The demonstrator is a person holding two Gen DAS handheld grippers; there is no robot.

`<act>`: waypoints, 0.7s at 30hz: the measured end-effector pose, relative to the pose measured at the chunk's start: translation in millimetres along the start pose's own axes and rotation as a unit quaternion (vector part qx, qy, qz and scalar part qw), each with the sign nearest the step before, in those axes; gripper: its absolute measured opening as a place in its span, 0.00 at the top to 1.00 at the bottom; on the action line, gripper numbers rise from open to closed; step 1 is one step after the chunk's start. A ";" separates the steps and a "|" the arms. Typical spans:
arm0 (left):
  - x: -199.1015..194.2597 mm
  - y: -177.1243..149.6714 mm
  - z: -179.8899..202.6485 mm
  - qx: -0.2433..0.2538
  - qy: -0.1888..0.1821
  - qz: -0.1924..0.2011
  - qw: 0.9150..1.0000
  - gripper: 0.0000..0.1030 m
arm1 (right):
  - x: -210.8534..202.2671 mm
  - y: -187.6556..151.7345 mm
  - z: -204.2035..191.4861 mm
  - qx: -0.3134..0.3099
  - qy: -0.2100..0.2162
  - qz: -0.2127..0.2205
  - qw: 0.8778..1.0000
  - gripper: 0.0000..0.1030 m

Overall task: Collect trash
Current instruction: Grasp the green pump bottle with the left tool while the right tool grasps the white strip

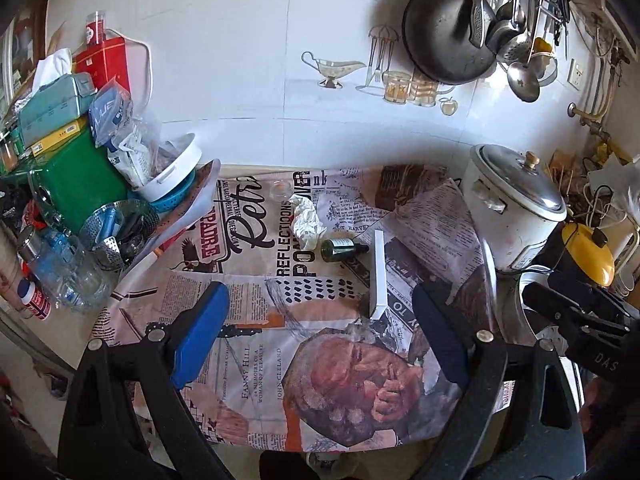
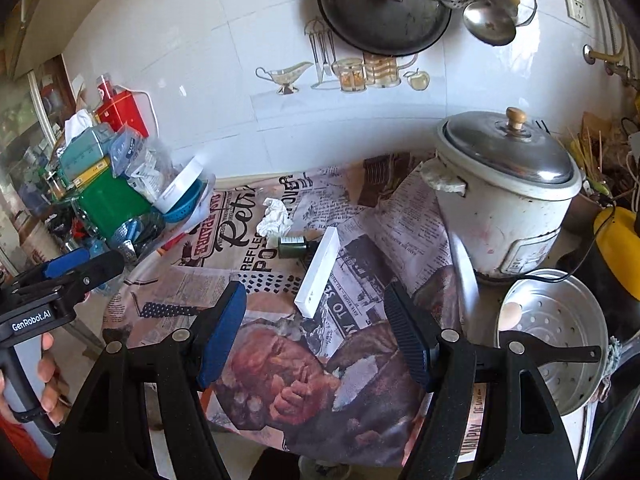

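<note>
A crumpled white tissue [image 1: 307, 222] [image 2: 275, 217] lies on the newspaper-print tablecloth [image 1: 256, 352]. Beside it lies a small dark green bottle [image 1: 340, 249] [image 2: 295, 247], and a long white box [image 1: 379, 276] [image 2: 318, 274] stands on edge. A small clear jar [image 1: 280, 190] sits farther back. My left gripper [image 1: 320, 312] is open and empty, hovering short of the box. My right gripper [image 2: 316, 304] is open and empty, just in front of the box's near end. The left gripper also shows in the right wrist view [image 2: 80, 268].
A white rice cooker [image 2: 504, 196] stands at the right, with a perforated steamer pan [image 2: 560, 332] and a yellow pot [image 1: 588, 254] nearby. A pile with a green tin [image 1: 76, 188], boxes, colanders and plastic bottles fills the left. A pan [image 1: 444, 32] and ladles hang on the tiled wall.
</note>
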State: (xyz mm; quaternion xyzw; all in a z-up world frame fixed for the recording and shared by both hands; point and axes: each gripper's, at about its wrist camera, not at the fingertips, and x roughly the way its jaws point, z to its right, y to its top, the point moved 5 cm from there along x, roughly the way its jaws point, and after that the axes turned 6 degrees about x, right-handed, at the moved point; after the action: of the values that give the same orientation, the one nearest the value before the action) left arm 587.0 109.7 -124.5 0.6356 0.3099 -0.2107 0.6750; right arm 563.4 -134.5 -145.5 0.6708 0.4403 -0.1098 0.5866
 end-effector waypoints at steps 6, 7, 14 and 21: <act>55.5 23.2 -26.0 0.010 -0.036 -0.023 0.999 0.10 | 57.6 -0.7 -3.9 0.017 -0.030 -0.041 0.999 0.34; 64.2 26.7 -30.1 0.015 -0.038 -0.028 0.999 0.10 | 70.0 0.9 -3.0 0.022 -0.036 -0.050 0.998 0.34; 137.8 37.4 -58.0 0.044 -0.059 -0.075 0.994 0.10 | 163.2 -3.3 -7.2 0.062 -0.054 -0.116 0.990 0.34; 220.6 24.8 -59.6 0.067 -0.093 -0.138 0.984 0.10 | 229.4 -22.7 -1.5 0.071 -0.087 -0.162 0.980 0.50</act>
State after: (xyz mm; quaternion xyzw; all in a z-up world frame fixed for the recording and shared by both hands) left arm 753.5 195.4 -257.8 0.6078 0.3158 -0.3805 0.6213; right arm 681.5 -29.0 -313.1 0.6182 0.4818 -0.2923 0.5480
